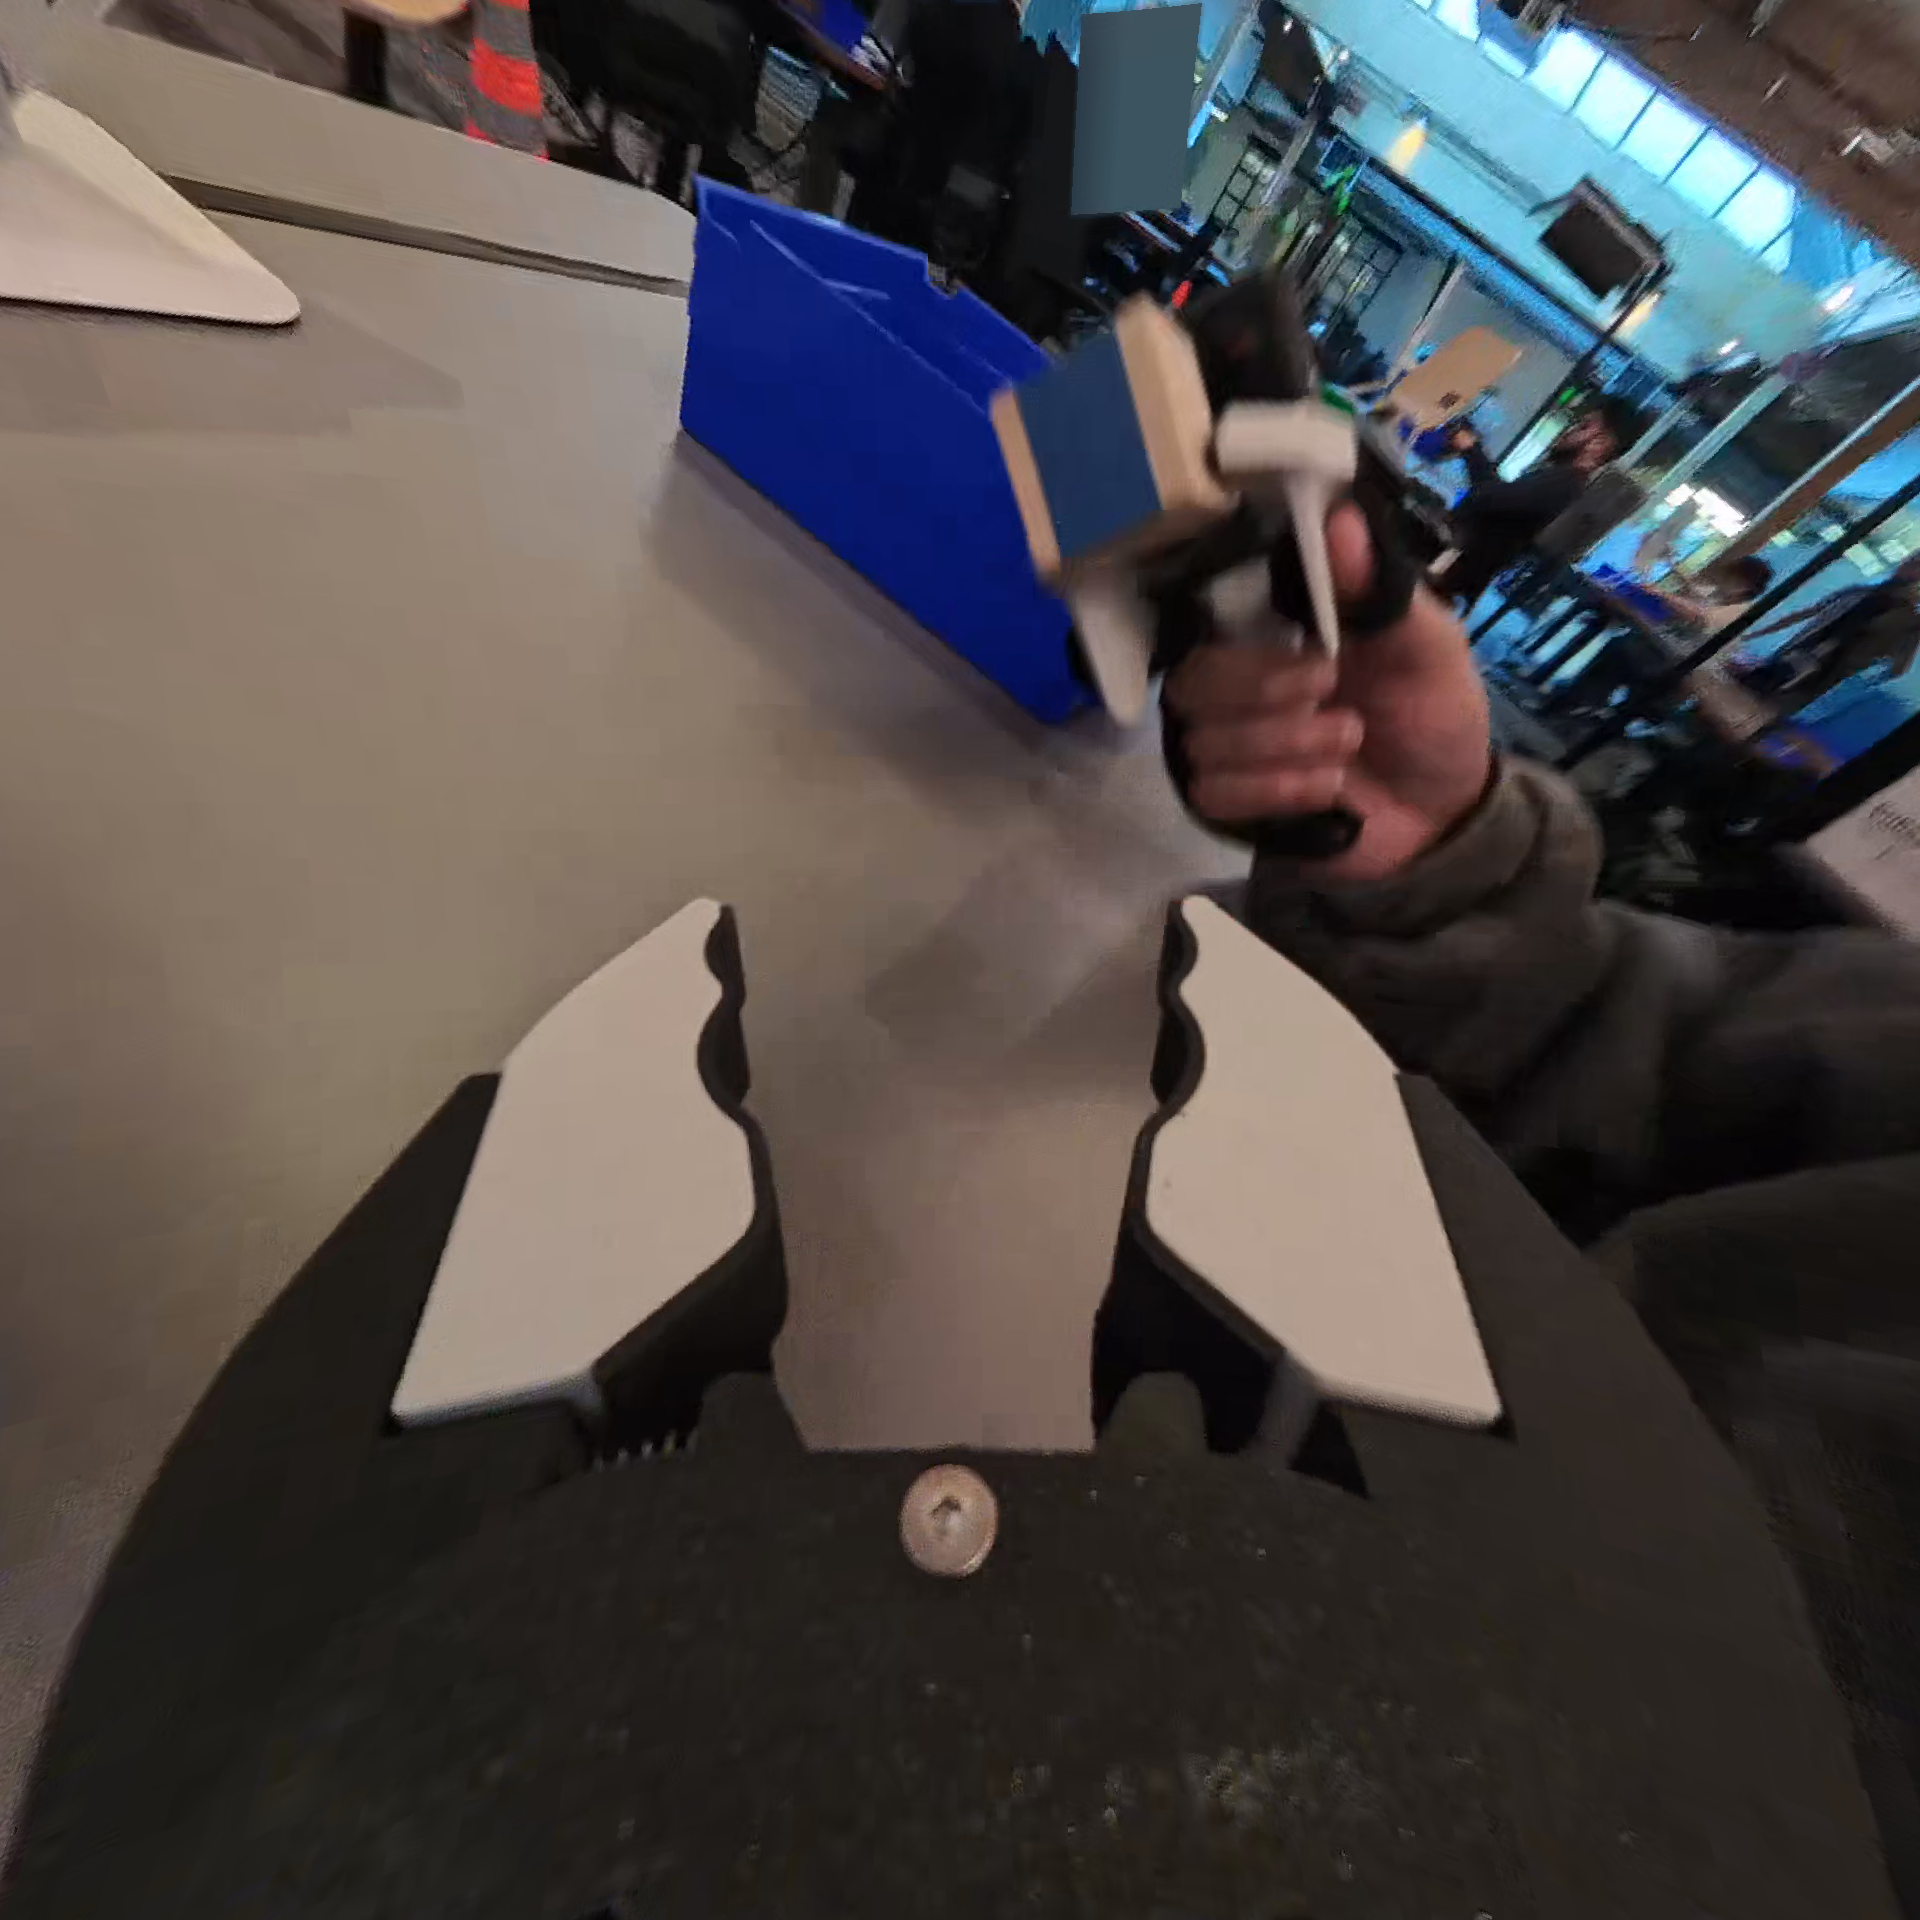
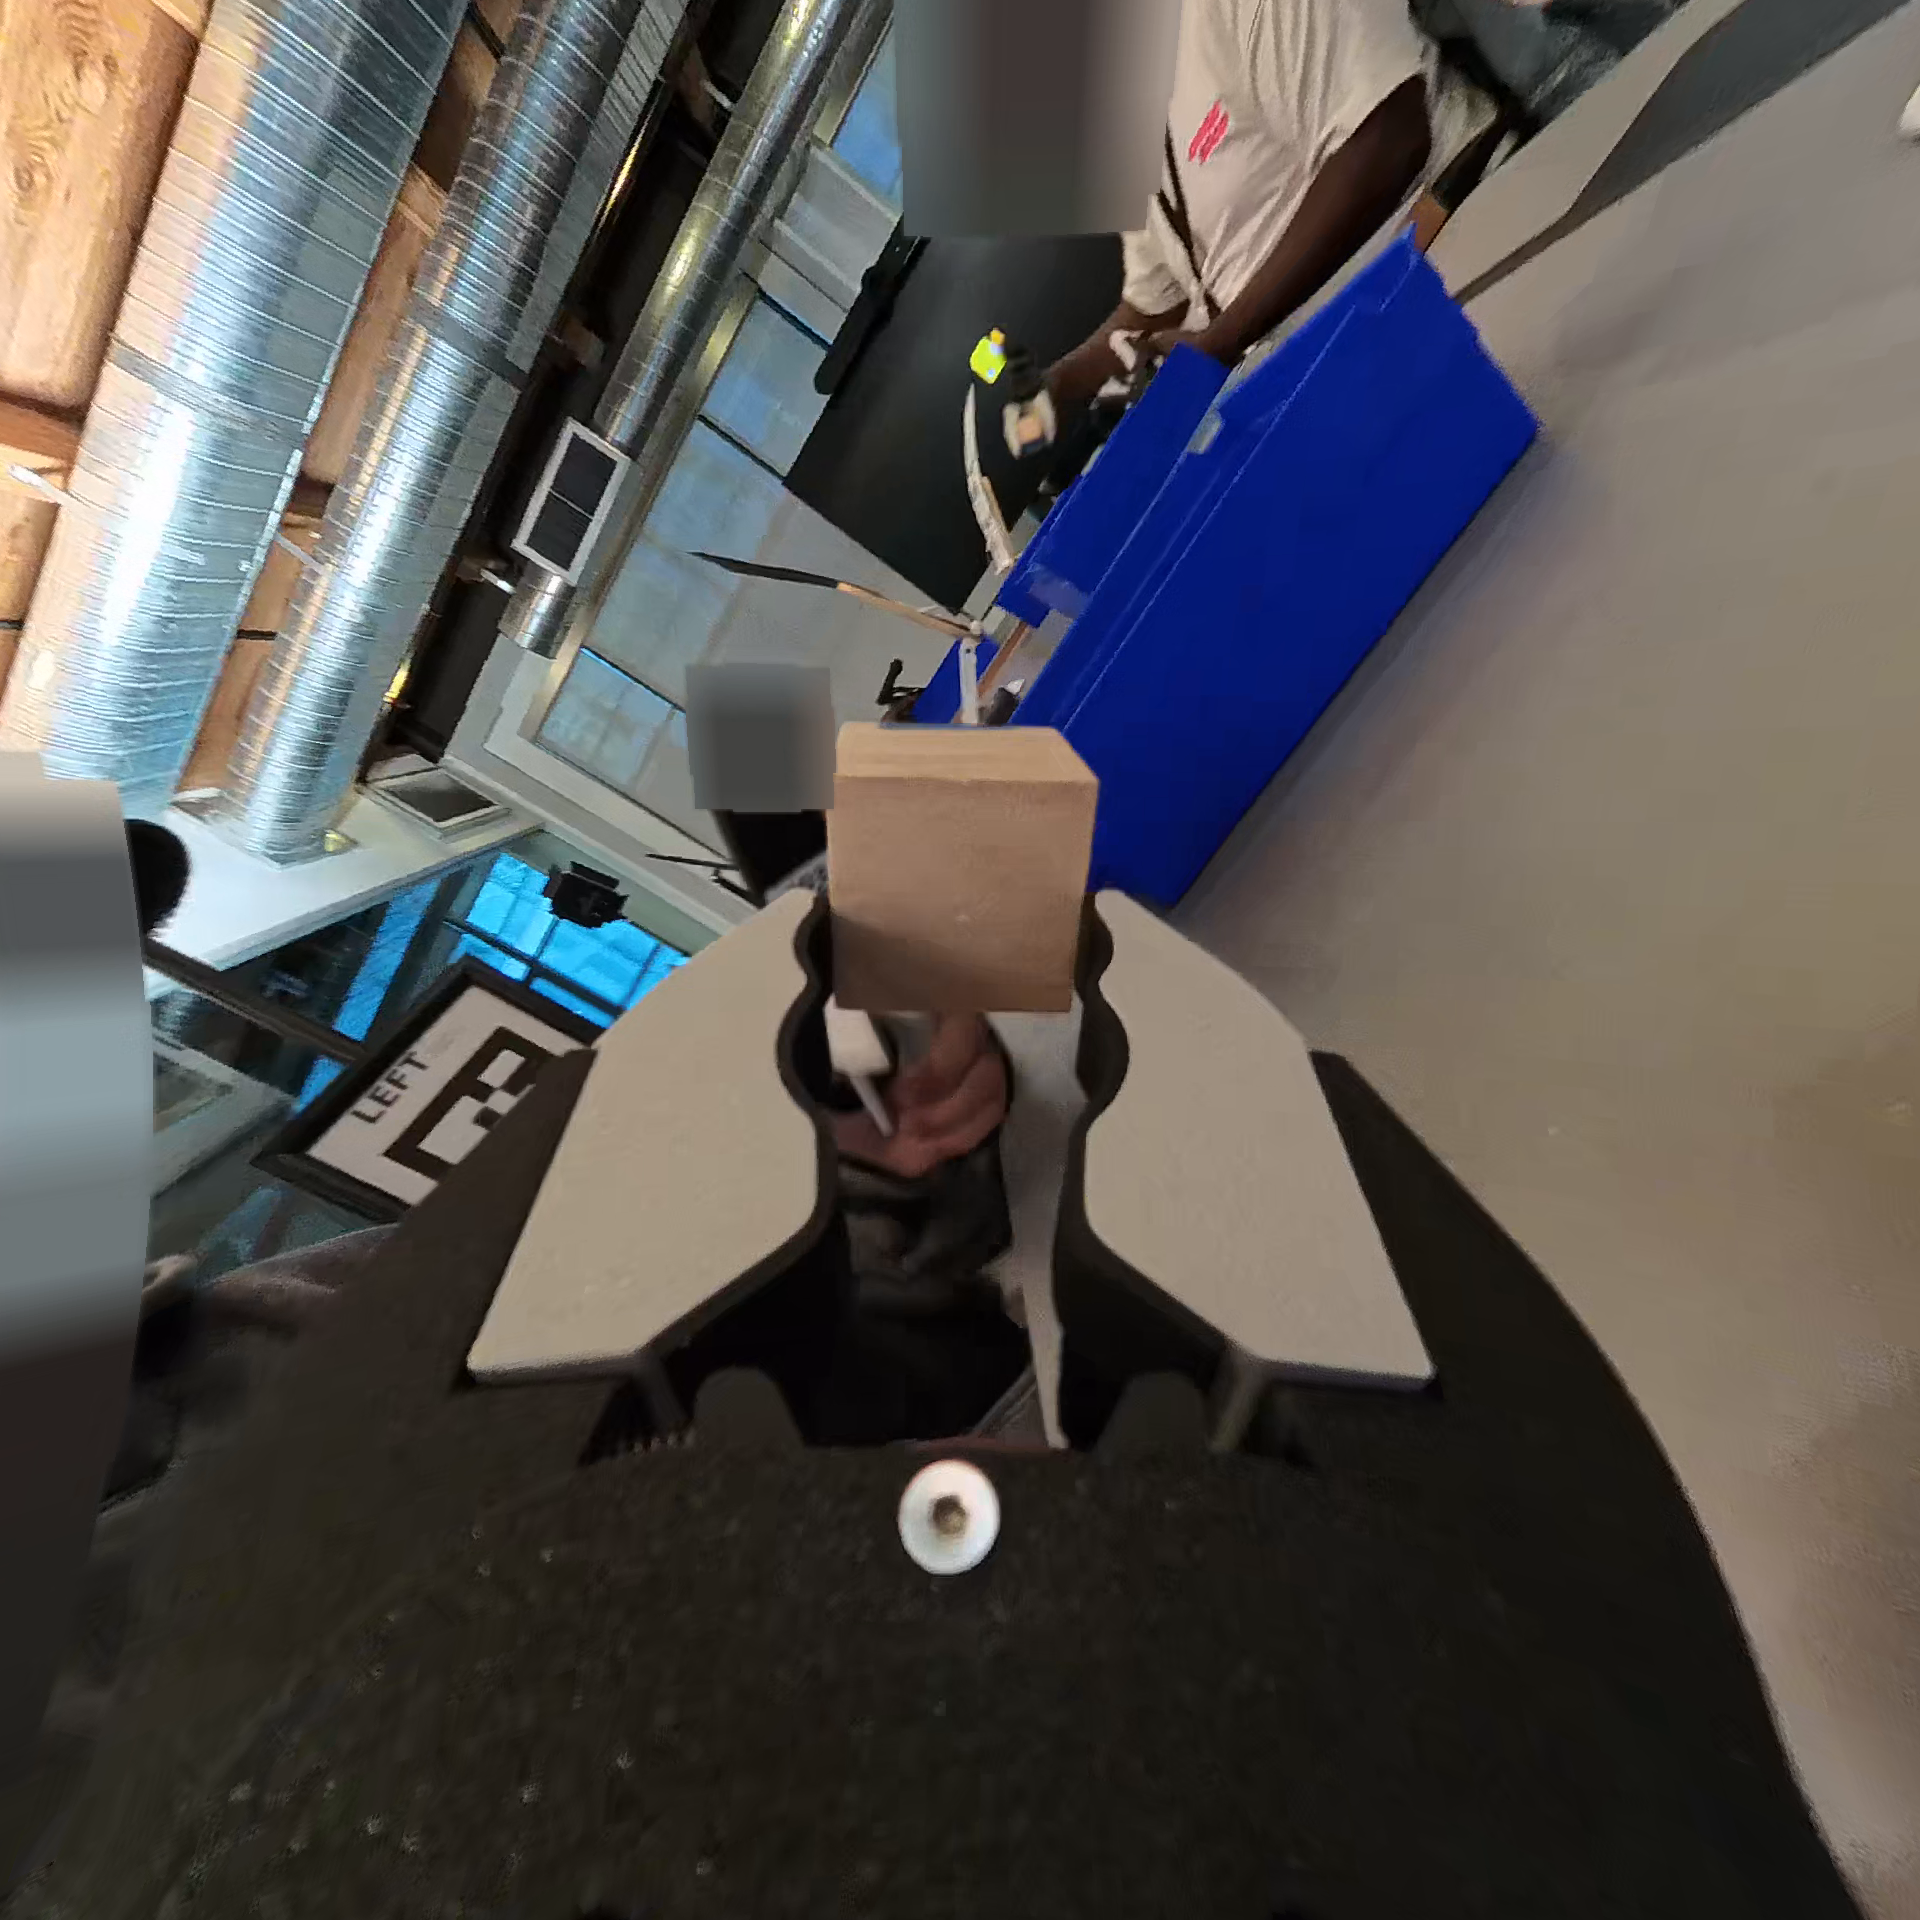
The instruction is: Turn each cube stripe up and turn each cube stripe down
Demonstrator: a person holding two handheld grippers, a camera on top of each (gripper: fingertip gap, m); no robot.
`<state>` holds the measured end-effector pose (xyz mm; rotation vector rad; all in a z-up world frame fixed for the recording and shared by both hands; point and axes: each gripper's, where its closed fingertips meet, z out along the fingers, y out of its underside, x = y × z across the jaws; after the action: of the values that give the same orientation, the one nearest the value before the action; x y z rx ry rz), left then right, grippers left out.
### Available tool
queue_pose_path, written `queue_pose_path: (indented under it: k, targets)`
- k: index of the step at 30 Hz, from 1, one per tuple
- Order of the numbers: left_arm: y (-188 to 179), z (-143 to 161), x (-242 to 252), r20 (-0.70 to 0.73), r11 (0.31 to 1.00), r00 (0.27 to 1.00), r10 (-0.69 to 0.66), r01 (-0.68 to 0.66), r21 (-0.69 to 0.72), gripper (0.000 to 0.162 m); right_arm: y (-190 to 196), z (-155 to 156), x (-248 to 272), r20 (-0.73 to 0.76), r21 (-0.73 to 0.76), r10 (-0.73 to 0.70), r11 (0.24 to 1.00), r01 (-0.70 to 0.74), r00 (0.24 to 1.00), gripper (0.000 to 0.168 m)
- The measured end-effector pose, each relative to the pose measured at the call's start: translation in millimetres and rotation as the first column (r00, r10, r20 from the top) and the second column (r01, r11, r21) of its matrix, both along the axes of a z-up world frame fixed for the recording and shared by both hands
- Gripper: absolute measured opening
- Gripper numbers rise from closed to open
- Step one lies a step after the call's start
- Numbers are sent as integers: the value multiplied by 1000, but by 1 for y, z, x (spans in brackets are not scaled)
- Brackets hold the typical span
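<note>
A wooden cube [image 2: 956,868] with a blue stripe sits between the fingertips of my right gripper [image 2: 956,935], which is shut on it and rolled sideways, held up off the grey table [image 2: 1610,935]. In the right wrist view only plain wood faces show. In the left wrist view the same cube [image 1: 1107,462] shows its blue stripe facing me, held in the air in the right gripper [image 1: 1164,520] by a hand [image 1: 1340,717]. My left gripper [image 1: 951,935] is open and empty, low over the grey table [image 1: 416,727], with the cube ahead and to the right.
A blue bin [image 1: 862,416] stands on the table behind the held cube; it also shows in the right wrist view [image 2: 1268,623]. A white stand base [image 1: 114,229] lies at far left. A sleeved arm [image 1: 1558,1039] crosses the right side. People stand beyond the table.
</note>
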<state>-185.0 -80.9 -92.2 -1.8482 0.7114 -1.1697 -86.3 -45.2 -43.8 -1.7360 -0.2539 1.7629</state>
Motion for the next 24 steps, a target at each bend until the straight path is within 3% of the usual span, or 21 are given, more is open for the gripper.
queue_pose_path:
  k: [5, 8, 10, 12, 16, 18, 21, 24]
  targets:
    - [-33, -19, 1, -62, 999, 997, -35, 35, 5, 74, -1, 29, 20, 102, 151, -77, 987, 61, 992, 45]
    - [-27, -21, -1, -126, 997, 992, -23, 31, 64, 71, 10, 56, 60, 210, 283, -242, 942, 178, 947, 45]
    - [-26, -22, -2, -138, 997, 990, -32, 42, 68, 71, 32, 69, 107, 329, 360, -428, 881, 307, 842, 45]
    - [-25, -24, -3, -134, 998, 990, -45, 52, 43, 69, 56, 71, 160, 478, 405, -575, 815, 414, 664, 45]
    - [-25, -28, -1, -124, 997, 990, -70, 72, 12, 69, 98, 33, 248, 755, 372, -583, 758, 535, 300, 45]
    - [-26, -33, 0, -141, 997, 987, -82, 83, -1, 69, 116, -3, 274, 853, 303, -487, 755, 582, 188, 45]
    - [-29, -38, 1, -164, 996, 983, -86, 87, 1, 69, 140, -57, 285, 940, 151, -300, 789, 595, 159, 45]
    - [-29, -41, 1, -210, 996, 975, -78, 86, 31, 69, 150, -91, 288, 977, 68, -174, 799, 598, 122, 45]
